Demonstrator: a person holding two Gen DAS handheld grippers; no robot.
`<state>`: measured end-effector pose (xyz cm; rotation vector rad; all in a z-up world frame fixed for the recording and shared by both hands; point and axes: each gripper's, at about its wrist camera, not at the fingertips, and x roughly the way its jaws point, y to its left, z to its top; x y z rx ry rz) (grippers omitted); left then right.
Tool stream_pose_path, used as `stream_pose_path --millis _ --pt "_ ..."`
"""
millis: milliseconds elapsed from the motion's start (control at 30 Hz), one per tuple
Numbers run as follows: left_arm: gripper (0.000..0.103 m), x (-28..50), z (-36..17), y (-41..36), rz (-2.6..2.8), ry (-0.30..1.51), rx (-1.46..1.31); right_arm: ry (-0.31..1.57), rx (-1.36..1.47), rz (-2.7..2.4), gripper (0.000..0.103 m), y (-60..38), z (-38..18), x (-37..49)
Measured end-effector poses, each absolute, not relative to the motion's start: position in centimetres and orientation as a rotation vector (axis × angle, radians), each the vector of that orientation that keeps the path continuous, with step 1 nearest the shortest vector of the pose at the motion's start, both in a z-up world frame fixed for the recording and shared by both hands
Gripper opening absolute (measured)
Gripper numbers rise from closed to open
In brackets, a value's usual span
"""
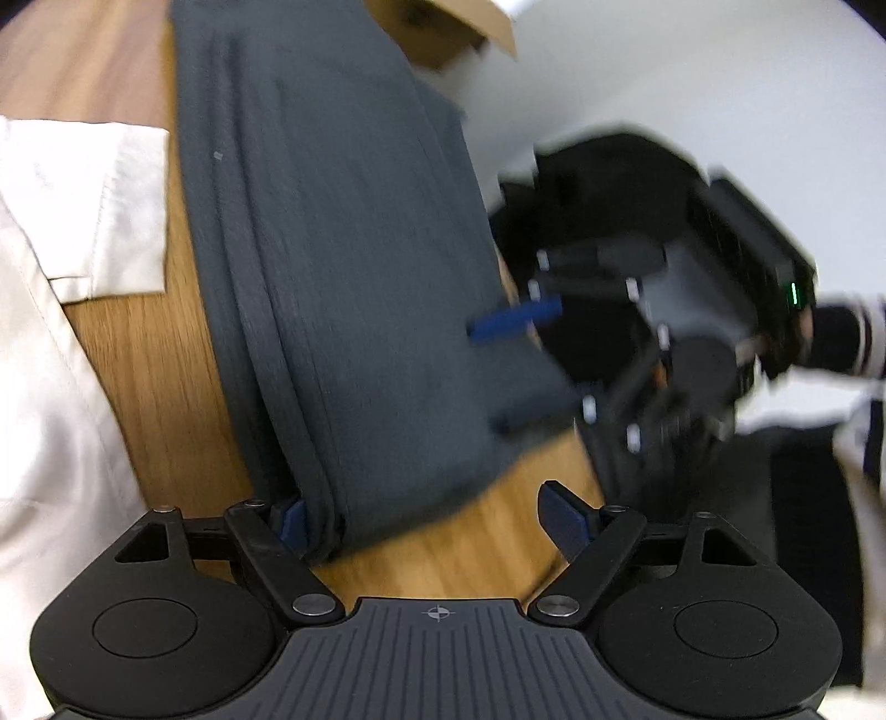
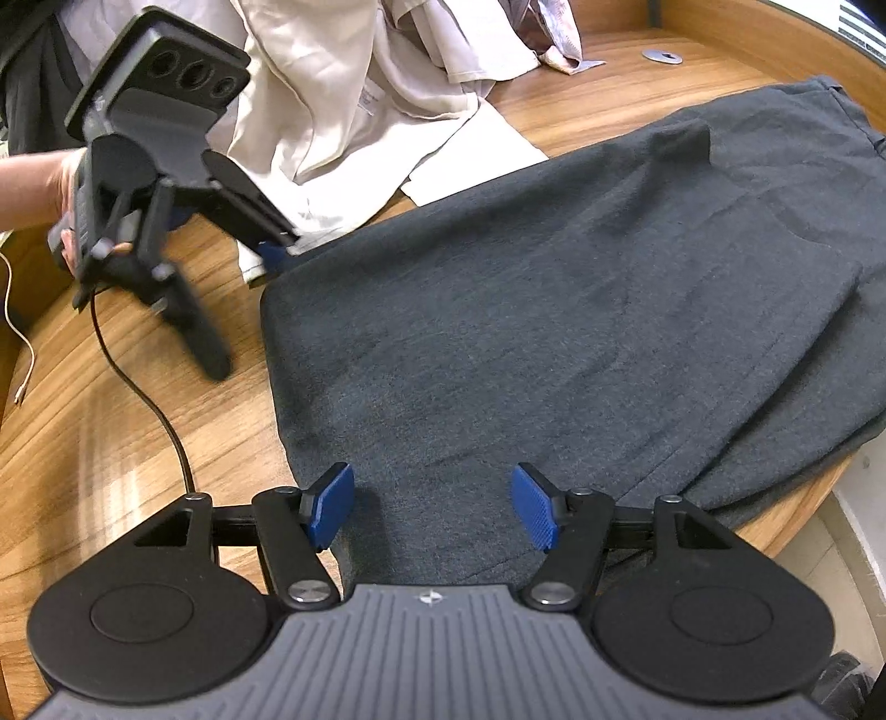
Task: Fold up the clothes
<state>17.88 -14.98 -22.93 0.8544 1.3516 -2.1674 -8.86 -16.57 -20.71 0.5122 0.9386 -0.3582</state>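
Observation:
A dark grey garment (image 2: 554,310) lies folded flat on the wooden table (image 2: 111,432). It also shows in the left wrist view (image 1: 343,266), running away from me as a long folded strip. My left gripper (image 1: 426,520) is open, with the garment's near corner lying against its left pad. From the right wrist view the left gripper (image 2: 243,288) sits at the garment's far left corner. My right gripper (image 2: 432,509) is open and empty just above the garment's near edge. It appears blurred in the left wrist view (image 1: 509,365).
A pile of cream and white clothes (image 2: 354,111) lies behind the grey garment; a white piece (image 1: 66,277) shows at left. A black cable (image 2: 160,415) crosses the table. A cardboard box (image 1: 443,27) stands at the far end. The table edge (image 2: 803,526) curves at right.

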Motion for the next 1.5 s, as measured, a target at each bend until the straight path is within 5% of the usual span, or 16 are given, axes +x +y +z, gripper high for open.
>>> stream_pose_path --millis 433,600,867,1167,1367,1500 --pt "0.079 20.8 -20.8 -13.1 -1.986 1.299 1.032 0.925 0.506 -0.336 0.070 -16.3 -20.4 -9.7" --pt "0.076 22.2 -19.0 -11.7 -1.948 1.296 0.857 0.887 0.507 -0.359 0.070 -15.7 -19.1 -10.8" --pt "0.049 19.0 -18.9 -12.7 -1.944 1.250 0.653 0.842 0.532 -0.315 0.064 -13.2 -18.8 -13.0" --pt "0.036 17.9 -22.4 -14.0 -1.774 1.271 0.695 0.911 0.454 -0.305 0.063 -11.4 -20.0 -13.7" --pt "0.038 19.9 -22.2 -13.3 -1.670 1.333 0.552 0.942 0.428 -0.307 0.061 -11.0 -20.0 -13.9" --pt "0.050 19.3 -20.3 -12.7 -1.618 1.317 0.479 0.918 0.444 -0.322 0.060 -11.3 -19.2 -14.7"
